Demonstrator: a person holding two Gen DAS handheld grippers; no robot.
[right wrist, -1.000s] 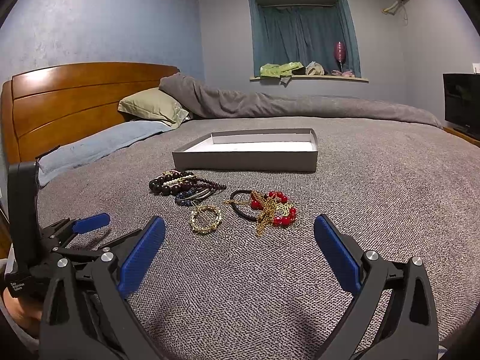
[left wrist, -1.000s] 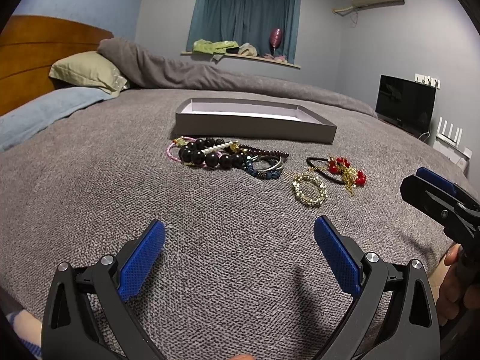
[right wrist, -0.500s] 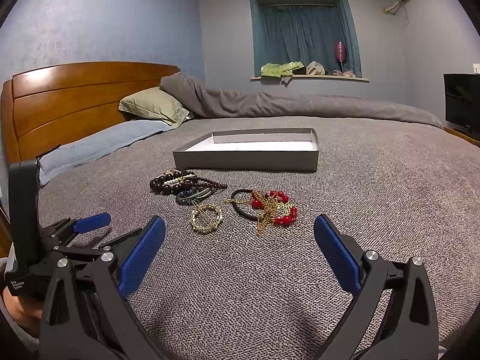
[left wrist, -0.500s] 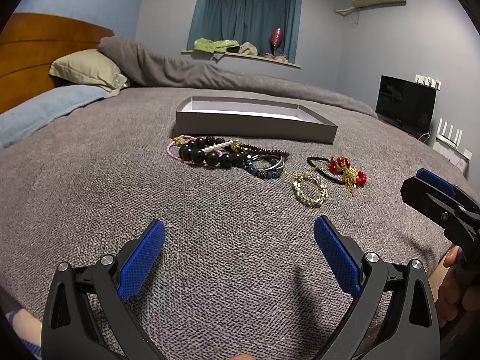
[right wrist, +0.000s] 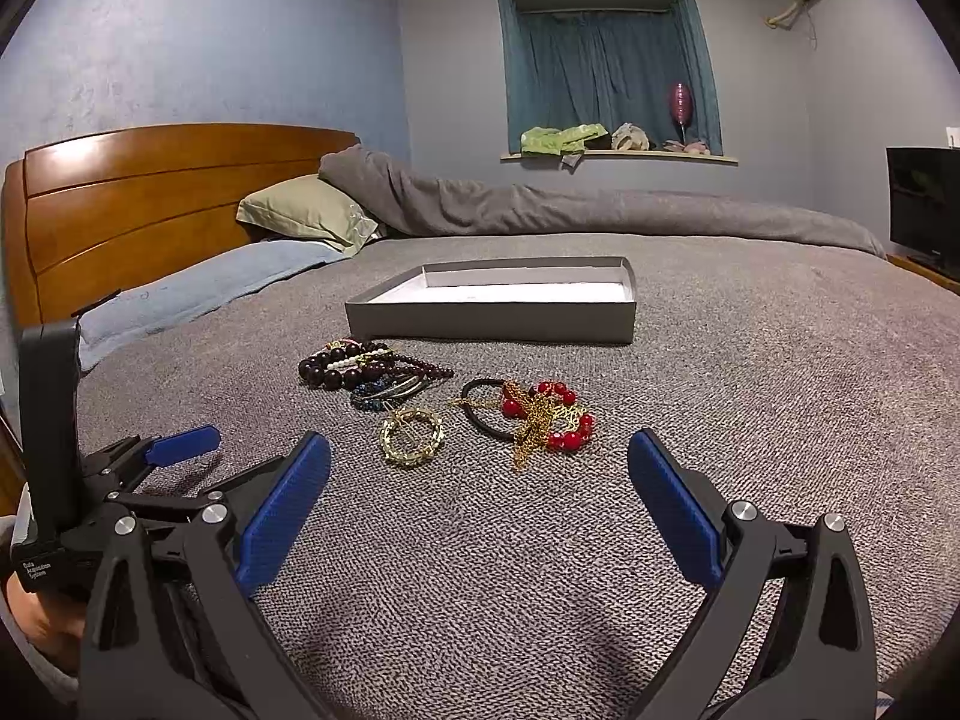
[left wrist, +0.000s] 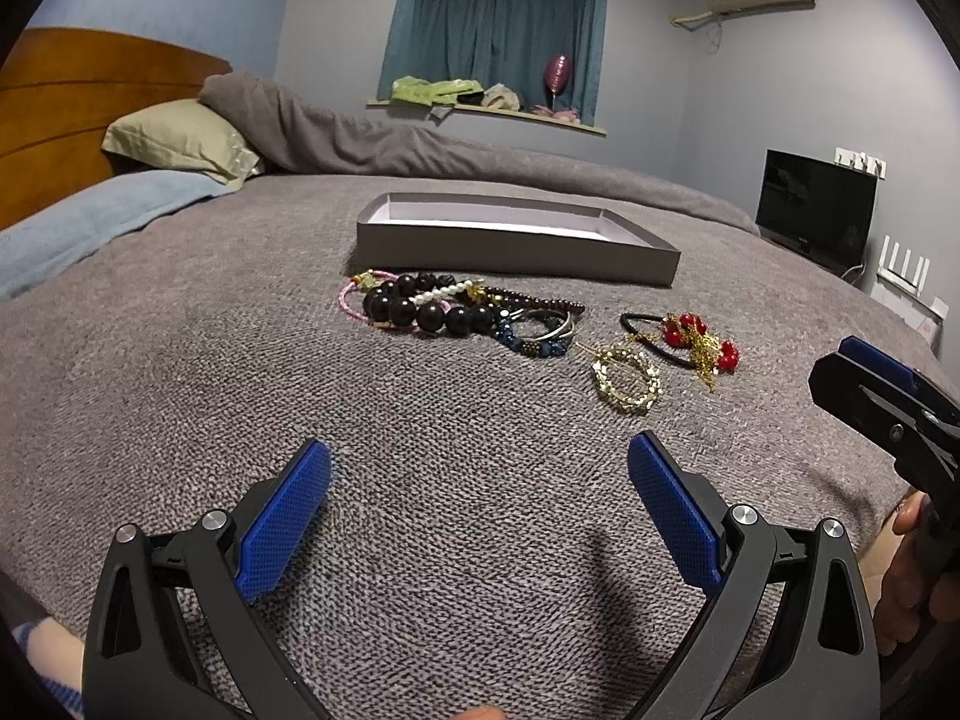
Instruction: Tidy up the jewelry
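Jewelry lies on the grey bedspread in front of a shallow grey box point(left wrist: 516, 249) point(right wrist: 492, 321) with a white inside. A pile of dark bead bracelets point(left wrist: 432, 312) point(right wrist: 354, 366) lies nearest the box. A gold ring-shaped bracelet point(left wrist: 625, 385) point(right wrist: 413, 437) and a red-bead piece with gold chain and black band point(left wrist: 696, 342) point(right wrist: 540, 417) lie to its right. My left gripper point(left wrist: 479, 480) is open and empty, short of the jewelry. My right gripper point(right wrist: 479, 480) is open and empty, just short of the gold bracelet and red beads.
A wooden headboard point(right wrist: 150, 204), pillows point(right wrist: 300, 213) and a rolled grey duvet point(right wrist: 540, 210) lie at the bed's far side. A TV point(left wrist: 810, 204) stands to the right of the bed. The right gripper shows at the right edge of the left wrist view point(left wrist: 882, 402).
Both grippers have crept slightly forward toward the jewelry. Both stay open. The jewelry and box have not moved.
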